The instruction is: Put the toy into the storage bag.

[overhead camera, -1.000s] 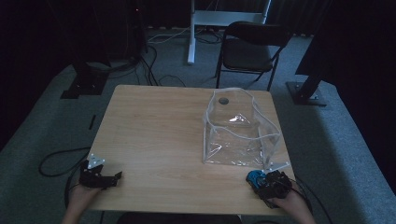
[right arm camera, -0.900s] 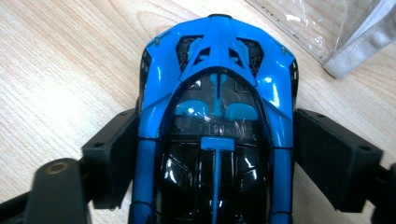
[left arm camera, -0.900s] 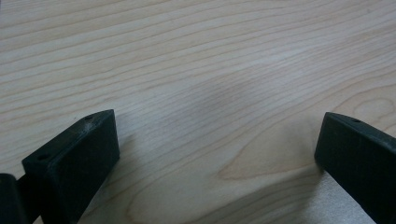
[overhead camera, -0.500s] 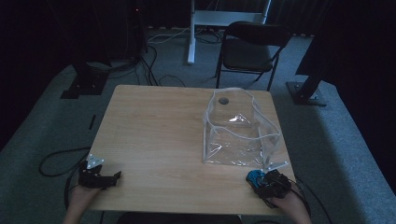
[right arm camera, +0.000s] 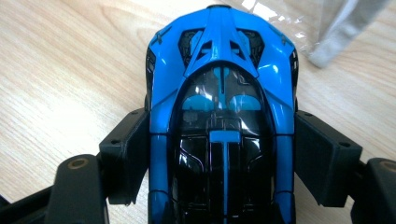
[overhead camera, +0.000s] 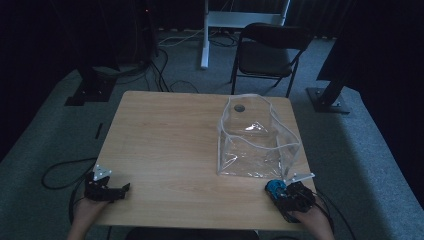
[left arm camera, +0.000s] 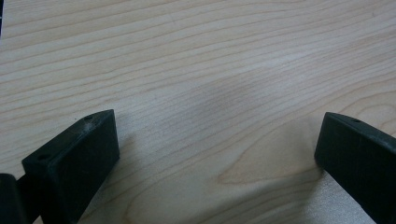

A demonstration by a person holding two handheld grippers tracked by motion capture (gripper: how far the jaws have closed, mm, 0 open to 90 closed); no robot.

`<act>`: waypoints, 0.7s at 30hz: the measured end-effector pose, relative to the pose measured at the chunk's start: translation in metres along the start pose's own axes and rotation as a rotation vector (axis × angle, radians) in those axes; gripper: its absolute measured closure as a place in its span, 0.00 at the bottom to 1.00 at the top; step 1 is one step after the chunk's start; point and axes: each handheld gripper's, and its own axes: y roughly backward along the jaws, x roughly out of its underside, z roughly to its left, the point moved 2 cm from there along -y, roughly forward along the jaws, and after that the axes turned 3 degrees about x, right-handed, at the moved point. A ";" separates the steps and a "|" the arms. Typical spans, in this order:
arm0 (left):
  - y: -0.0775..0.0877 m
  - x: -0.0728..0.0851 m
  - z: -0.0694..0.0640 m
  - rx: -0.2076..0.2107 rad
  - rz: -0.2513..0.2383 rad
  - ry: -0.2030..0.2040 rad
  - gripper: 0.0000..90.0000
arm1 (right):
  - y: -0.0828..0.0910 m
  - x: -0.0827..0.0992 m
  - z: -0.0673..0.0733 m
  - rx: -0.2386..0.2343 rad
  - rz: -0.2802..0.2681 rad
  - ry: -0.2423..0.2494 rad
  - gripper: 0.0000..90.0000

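Gripping a blue toy car [right arm camera: 223, 116] across its flanks, right gripper [right arm camera: 224, 154] with both black pads pressed against the car's sides, jaws having just been closing onto it with the car between them. Long axis of the car running straight along the gripper's own reach: pointed end away from the hand, toward the clear plastic bag [overhead camera: 255, 137]; dark glazed cabin and black rear section back between the jaws. Roof upward, underside toward the wooden table [overhead camera: 170, 150]. Seen from the high view, toy car [overhead camera: 274, 187] just short of the bag's near bottom edge, at the table's near right corner, close to the bag but not inside it; contact with the bag not determinable. Right gripper [overhead camera: 287, 194] immediately behind the car, held in a hand [overhead camera: 315, 225] entering from the near edge. Bag standing upright and open-topped on the right half of the table, with a dark round spot on its far wall. Left gripper [overhead camera: 117, 190] well apart from the bag, at the near left corner of the table, jaws spread wide with bare wood between them [left arm camera: 219, 140], holding nothing. Folding chair [overhead camera: 267, 55] on the carpet beyond the bag.
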 end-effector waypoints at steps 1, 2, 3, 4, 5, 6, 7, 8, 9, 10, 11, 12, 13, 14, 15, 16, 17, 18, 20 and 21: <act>0.000 0.000 0.000 0.001 0.000 -0.001 0.00 | 0.003 0.000 -0.001 -0.011 -0.011 -0.006 0.29; 0.000 0.000 0.000 0.001 -0.001 -0.001 0.00 | 0.006 0.000 -0.001 -0.023 -0.016 -0.002 0.29; 0.000 0.000 0.000 0.001 -0.001 -0.001 0.00 | 0.009 0.000 -0.001 -0.018 -0.035 -0.007 0.29; 0.000 0.000 0.000 0.002 -0.001 -0.002 0.00 | 0.013 -0.001 -0.001 -0.026 -0.044 -0.005 0.29; 0.000 0.000 0.000 0.004 -0.001 -0.003 0.00 | 0.017 -0.002 -0.001 -0.038 -0.063 -0.007 0.29; -0.001 -0.001 0.000 0.003 -0.001 -0.003 0.00 | 0.022 -0.003 -0.001 -0.054 -0.084 -0.013 0.29; -0.001 -0.001 0.000 0.003 -0.001 -0.002 0.00 | 0.026 -0.004 -0.002 -0.068 -0.098 -0.013 0.29; -0.001 -0.001 0.000 0.003 -0.001 -0.003 0.00 | 0.031 -0.006 -0.002 -0.071 -0.120 -0.019 0.29; -0.001 -0.001 0.000 0.004 -0.001 -0.004 0.00 | 0.035 -0.008 -0.001 -0.072 -0.137 -0.019 0.29; -0.001 -0.001 0.000 0.003 -0.001 -0.003 0.00 | 0.039 -0.009 0.000 -0.074 -0.146 -0.011 0.29; -0.001 -0.001 0.000 0.003 -0.001 -0.003 0.00 | 0.044 -0.012 0.000 -0.073 -0.166 -0.013 0.29; -0.001 -0.001 0.000 0.004 -0.001 -0.004 0.00 | 0.048 -0.014 0.001 -0.084 -0.181 -0.009 0.29; -0.001 -0.001 0.000 0.003 -0.001 -0.004 0.00 | 0.052 -0.016 0.001 -0.102 -0.199 -0.010 0.29; -0.001 -0.001 0.000 0.003 -0.001 -0.004 0.00 | 0.056 -0.018 0.001 -0.112 -0.224 -0.015 0.29; -0.001 -0.001 0.000 0.004 0.000 -0.004 0.00 | 0.059 -0.021 0.001 -0.120 -0.239 -0.015 0.29; -0.001 -0.002 0.000 0.004 0.000 -0.005 0.00 | 0.063 -0.023 0.002 -0.122 -0.249 -0.006 0.29; -0.001 -0.002 0.000 0.004 0.001 -0.006 0.00 | 0.067 -0.025 0.003 -0.120 -0.267 -0.005 0.29; -0.002 -0.002 0.000 0.005 0.001 -0.008 0.00 | 0.071 -0.028 0.004 -0.123 -0.273 0.005 0.29; -0.002 -0.002 0.001 0.006 0.000 -0.008 0.00 | 0.079 -0.033 0.005 -0.122 -0.303 0.015 0.29; -0.002 -0.002 0.001 0.006 0.000 -0.008 0.00 | 0.083 -0.036 0.006 -0.128 -0.309 0.024 0.29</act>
